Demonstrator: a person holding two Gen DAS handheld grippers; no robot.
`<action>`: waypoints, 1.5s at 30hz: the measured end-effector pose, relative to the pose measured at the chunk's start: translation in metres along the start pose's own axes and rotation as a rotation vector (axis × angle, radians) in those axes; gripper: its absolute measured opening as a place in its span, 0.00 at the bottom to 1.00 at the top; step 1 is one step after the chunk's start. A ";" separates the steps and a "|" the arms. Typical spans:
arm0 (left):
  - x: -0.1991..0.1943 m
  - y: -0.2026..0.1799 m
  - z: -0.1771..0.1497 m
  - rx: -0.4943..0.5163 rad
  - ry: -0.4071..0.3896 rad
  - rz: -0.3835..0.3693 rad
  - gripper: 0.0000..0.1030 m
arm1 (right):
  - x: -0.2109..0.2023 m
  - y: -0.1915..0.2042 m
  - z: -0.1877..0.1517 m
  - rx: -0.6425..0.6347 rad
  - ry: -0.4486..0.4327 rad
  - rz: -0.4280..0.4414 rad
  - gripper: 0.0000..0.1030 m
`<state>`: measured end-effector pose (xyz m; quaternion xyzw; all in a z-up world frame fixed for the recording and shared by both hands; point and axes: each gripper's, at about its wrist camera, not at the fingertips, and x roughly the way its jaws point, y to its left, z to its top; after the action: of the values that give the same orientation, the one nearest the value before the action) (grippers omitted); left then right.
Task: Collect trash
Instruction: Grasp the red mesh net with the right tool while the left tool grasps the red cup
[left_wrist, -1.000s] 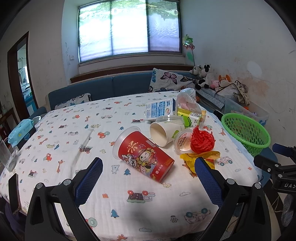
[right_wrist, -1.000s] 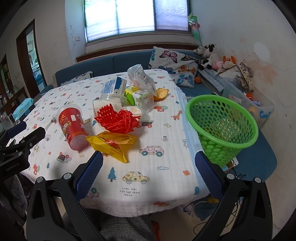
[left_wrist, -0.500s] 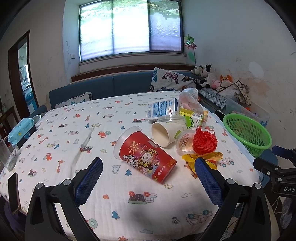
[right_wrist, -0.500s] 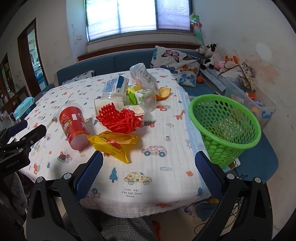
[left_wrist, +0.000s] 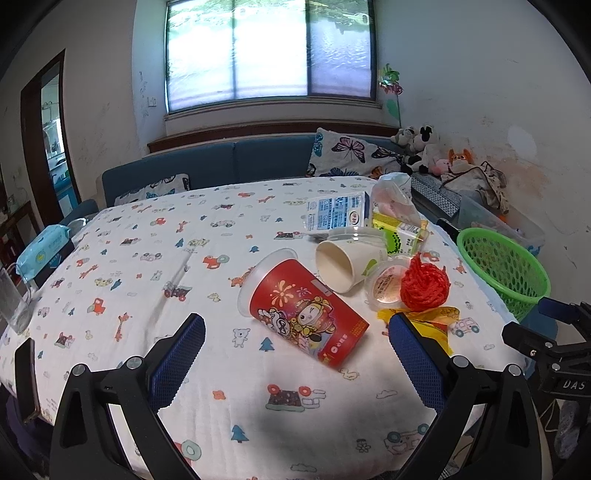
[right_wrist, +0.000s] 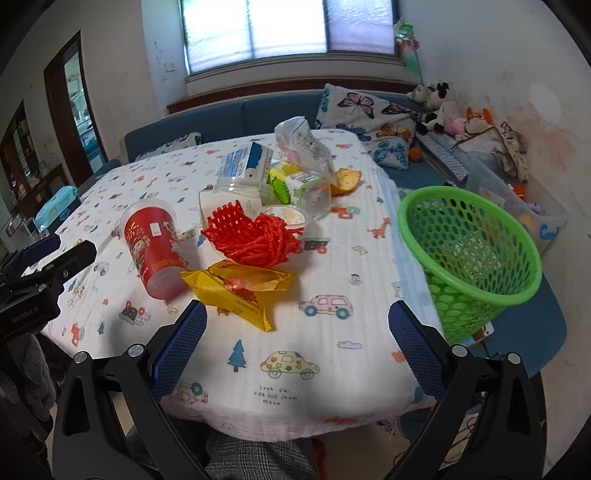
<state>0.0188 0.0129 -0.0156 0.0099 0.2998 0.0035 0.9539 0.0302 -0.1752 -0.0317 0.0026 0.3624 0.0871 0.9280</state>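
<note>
Drifting slightly back from the trash pile on the surface (right_wrist: 332, 373), both views widening. Approaching the red printed cup (left_wrist: 306, 314), lying tipped beside the green basket's (right_wrist: 469, 254) side; aiming across its body, squeezing gently. Holding nothing: left gripper (left_wrist: 295, 354) and right gripper (right_wrist: 297, 347) fingers (right_wrist: 181, 343) spread wide, touching nothing.

2 cups (left_wrist: 306, 310), 2 cartons (left_wrist: 334, 214), 1 basket (right_wrist: 469, 254)

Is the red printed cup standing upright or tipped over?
Tipped over: the red cup lies on its side on the tablecloth, its open clear rim facing away from the left gripper.
</note>
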 end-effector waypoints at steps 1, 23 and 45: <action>0.001 0.001 0.000 -0.003 0.004 0.001 0.94 | 0.003 0.001 0.001 -0.004 0.006 0.008 0.92; 0.047 0.028 0.006 -0.110 0.131 0.020 0.94 | 0.081 0.017 0.039 -0.007 0.113 0.172 0.85; 0.128 0.031 0.018 -0.359 0.323 -0.085 0.94 | 0.112 0.003 0.046 -0.005 0.129 0.177 0.57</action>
<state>0.1336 0.0451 -0.0736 -0.1729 0.4433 0.0182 0.8793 0.1412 -0.1511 -0.0732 0.0266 0.4196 0.1698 0.8913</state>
